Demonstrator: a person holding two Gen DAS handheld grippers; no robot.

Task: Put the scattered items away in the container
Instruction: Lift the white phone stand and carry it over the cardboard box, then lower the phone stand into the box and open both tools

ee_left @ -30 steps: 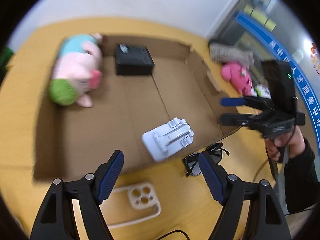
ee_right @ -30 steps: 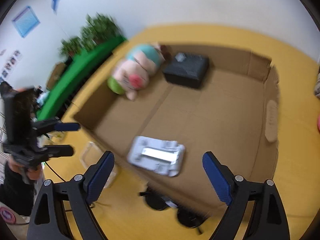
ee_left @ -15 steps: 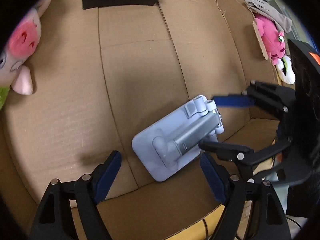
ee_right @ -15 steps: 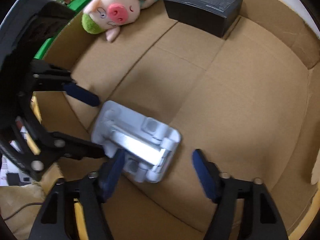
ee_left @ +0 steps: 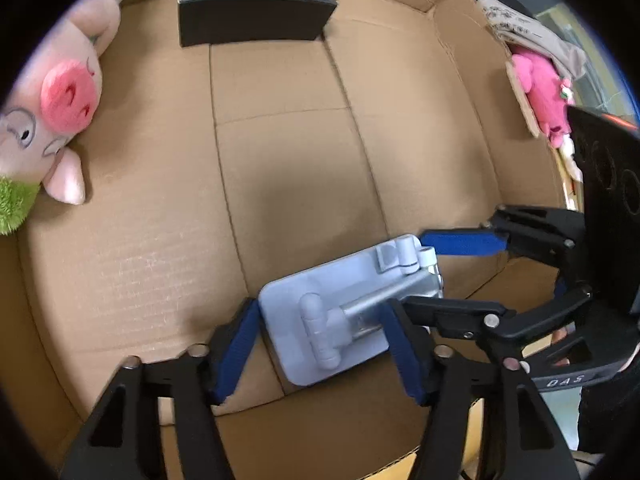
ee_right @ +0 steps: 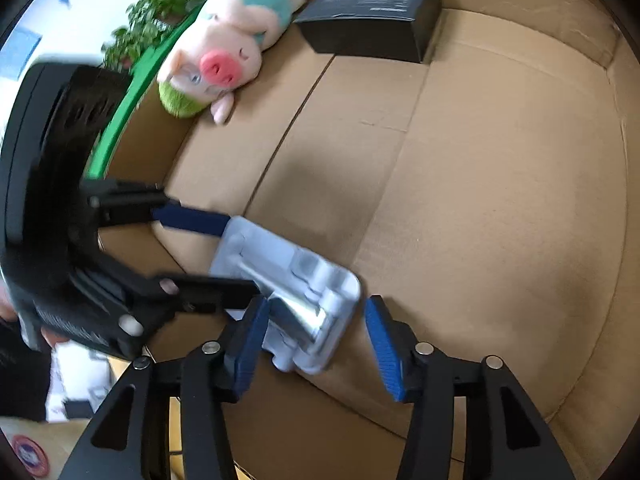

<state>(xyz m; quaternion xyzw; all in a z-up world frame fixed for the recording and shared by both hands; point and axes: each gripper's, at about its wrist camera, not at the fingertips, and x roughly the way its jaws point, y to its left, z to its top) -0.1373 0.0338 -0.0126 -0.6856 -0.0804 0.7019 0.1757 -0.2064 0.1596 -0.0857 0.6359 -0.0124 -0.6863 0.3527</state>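
Note:
A grey folding phone stand [ee_left: 344,316] lies on the floor of the open cardboard box [ee_left: 280,152], near its front wall. My left gripper [ee_left: 324,348] has closed its blue pads on the stand's two sides. My right gripper [ee_right: 312,344] reaches in from the other side, its pads around the stand's hinge end [ee_right: 316,320] with a gap on the right; whether it grips is unclear. Each gripper shows in the other's view, the right one [ee_left: 460,272] and the left one [ee_right: 192,252].
A pink pig plush [ee_left: 60,112] and a black box [ee_left: 256,4] lie at the far side of the cardboard box. A pink plush toy [ee_left: 544,88] and a beige cloth [ee_left: 532,36] lie outside its right wall. A green rail and a plant [ee_right: 160,8] stand beyond.
Both grippers came down into the box from above the table. They narrowed from wide open around the phone stand, and the left pads now touch it.

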